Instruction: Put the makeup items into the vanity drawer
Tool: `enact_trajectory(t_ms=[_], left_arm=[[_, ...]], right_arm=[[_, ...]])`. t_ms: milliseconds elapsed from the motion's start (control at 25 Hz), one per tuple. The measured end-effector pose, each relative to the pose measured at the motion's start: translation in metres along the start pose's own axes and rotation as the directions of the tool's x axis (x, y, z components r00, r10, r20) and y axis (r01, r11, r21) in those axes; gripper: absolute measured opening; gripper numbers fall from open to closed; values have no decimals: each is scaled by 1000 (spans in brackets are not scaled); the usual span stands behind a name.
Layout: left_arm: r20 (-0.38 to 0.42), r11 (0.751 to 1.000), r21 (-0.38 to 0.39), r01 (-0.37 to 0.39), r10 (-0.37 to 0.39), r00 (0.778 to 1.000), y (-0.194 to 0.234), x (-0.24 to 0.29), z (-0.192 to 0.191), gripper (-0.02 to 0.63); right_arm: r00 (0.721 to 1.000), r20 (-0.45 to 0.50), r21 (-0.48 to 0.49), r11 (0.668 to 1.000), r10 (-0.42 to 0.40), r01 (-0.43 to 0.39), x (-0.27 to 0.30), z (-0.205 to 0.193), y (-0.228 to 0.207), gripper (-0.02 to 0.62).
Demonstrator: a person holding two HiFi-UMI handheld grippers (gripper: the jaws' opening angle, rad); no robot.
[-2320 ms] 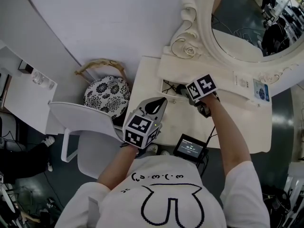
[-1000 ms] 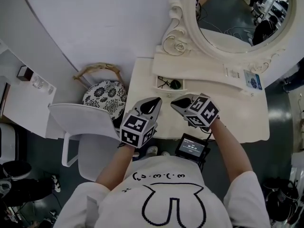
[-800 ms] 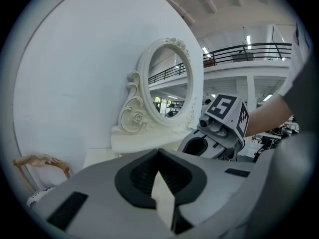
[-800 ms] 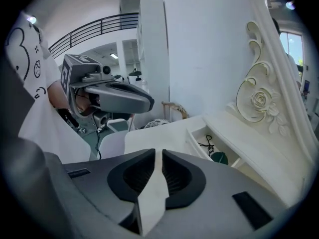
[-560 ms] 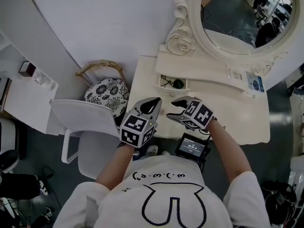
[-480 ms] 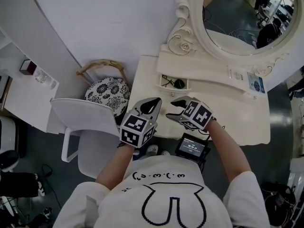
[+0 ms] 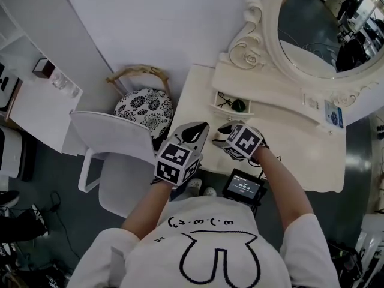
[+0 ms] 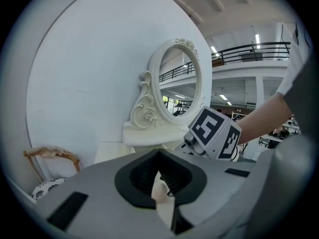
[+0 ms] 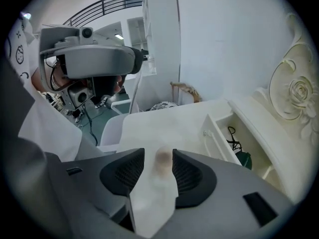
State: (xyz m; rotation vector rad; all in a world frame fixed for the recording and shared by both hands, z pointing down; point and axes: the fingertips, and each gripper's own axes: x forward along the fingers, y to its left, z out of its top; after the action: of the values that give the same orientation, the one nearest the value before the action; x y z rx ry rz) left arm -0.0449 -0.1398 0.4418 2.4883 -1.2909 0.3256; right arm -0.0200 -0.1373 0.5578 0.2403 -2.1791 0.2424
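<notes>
Small round makeup item (image 9: 162, 161) sits on the vanity top (image 9: 169, 121). It is pale with a brownish centre, too blurred to say whether it's a puff or a compact.

Step in hand looks like the pick. To do it well:
- right gripper (image 9: 158, 153) comes down with the item centred in the gap
- pads sit level with the item's widest part, tips just short of scraping the top
- close squarely; a low round thing will likely squirt out if caught by its rim or off-centre
- lift clear before swinging over the drawer wall

Item vs fingers, in the right gripper view: it lies in the gap near the tips, slightly nearer the right pad (image 9: 185, 176) than the left. No contact evident on either side. The jaws stand apart, having just narrowed a little from full spread, and nothing is clamped yet.

The open vanity drawer (image 9: 218, 138) is near, at roughly 2 o'clock from the item. It already holds a green item (image 9: 245, 159) and a black cord (image 9: 231, 133).

In the head view the left gripper (image 8: 158, 156) is at 9 o'clock of the right one. Its tips are together and it is apparently empty.
</notes>
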Motion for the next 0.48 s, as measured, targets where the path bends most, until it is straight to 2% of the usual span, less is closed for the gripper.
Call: enact_trajectory(t_ms=[240, 360, 480], left_arm=[[4, 1000, -16, -16, 16, 1000, 7, -4, -1, -5], [7, 999, -24, -23, 23, 1000, 8, -5, -3, -6], [9, 999, -30, -27, 27, 1000, 10, -6, -4, -6]], right_arm=[[998, -64, 20, 1000, -3, 5, 16, -2, -7, 173], [996, -86, 1, 1000, -19, 19, 20, -5, -10, 129], [997, -82, 2, 1000, -12, 12, 21, -4, -9, 126]])
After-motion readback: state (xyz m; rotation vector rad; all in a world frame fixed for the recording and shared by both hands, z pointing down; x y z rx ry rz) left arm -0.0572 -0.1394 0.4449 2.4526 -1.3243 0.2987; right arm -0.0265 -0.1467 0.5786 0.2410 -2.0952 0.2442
